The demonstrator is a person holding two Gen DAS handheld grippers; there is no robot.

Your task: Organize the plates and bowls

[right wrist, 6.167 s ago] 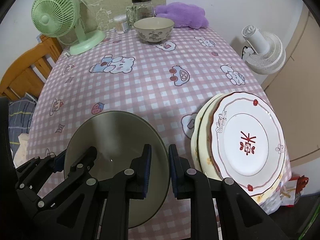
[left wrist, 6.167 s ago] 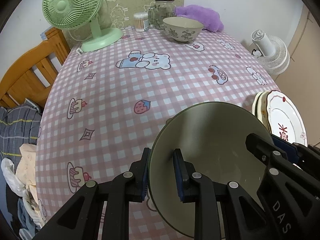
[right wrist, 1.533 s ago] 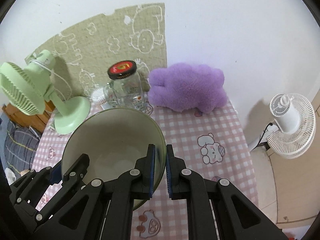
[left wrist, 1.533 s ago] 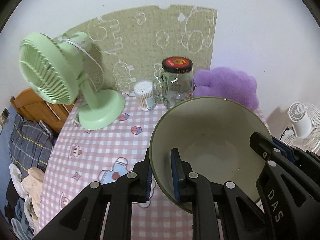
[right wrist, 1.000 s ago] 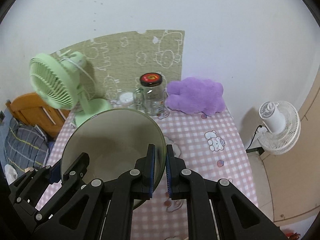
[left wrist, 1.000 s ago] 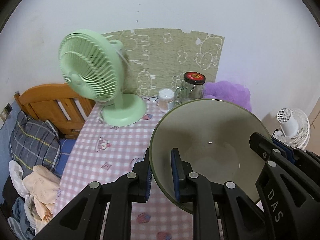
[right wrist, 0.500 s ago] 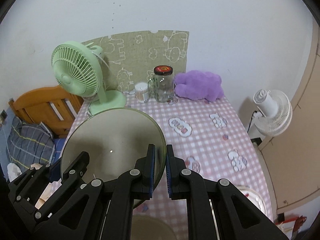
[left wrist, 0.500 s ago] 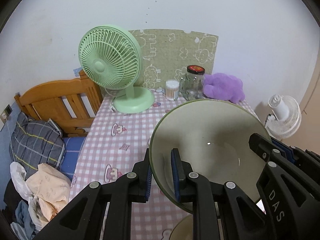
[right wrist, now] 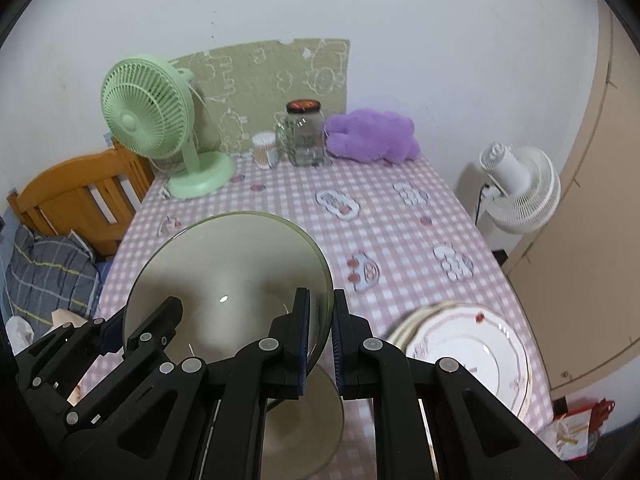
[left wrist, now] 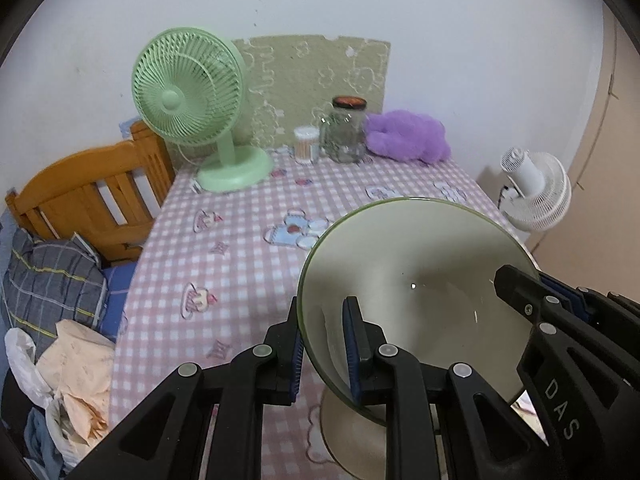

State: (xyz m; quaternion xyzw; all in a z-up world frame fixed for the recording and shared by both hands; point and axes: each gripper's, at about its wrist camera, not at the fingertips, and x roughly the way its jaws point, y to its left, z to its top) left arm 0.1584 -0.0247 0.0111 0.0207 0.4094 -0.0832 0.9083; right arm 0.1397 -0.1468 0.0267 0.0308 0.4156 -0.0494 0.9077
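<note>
The left tongs (left wrist: 322,344) pinch the left rim of the green bowl (left wrist: 416,292) while the right tongs (right wrist: 320,340) clamp its opposite rim, holding it above the counter (right wrist: 384,240). Glazed, stiff and likely slippery and breakable, it seems best held at opposite rims like this. Another bowl (right wrist: 304,420) sits directly beneath, stacked plates (right wrist: 468,352) just right.

Soft, even indoor light; strong fisheye bending in both wrist views.

A small white glint sits on the inside of the green bowl (left wrist: 416,280), with a soft shadow on its inner wall, and a faint shadow falls behind the white fan (right wrist: 520,188) on the wall. The stacked plates (right wrist: 468,348) near the table's (right wrist: 392,232) right front edge look smeared and soft. Black vignetting fills the corners, and the wall lines curve toward the edges.
</note>
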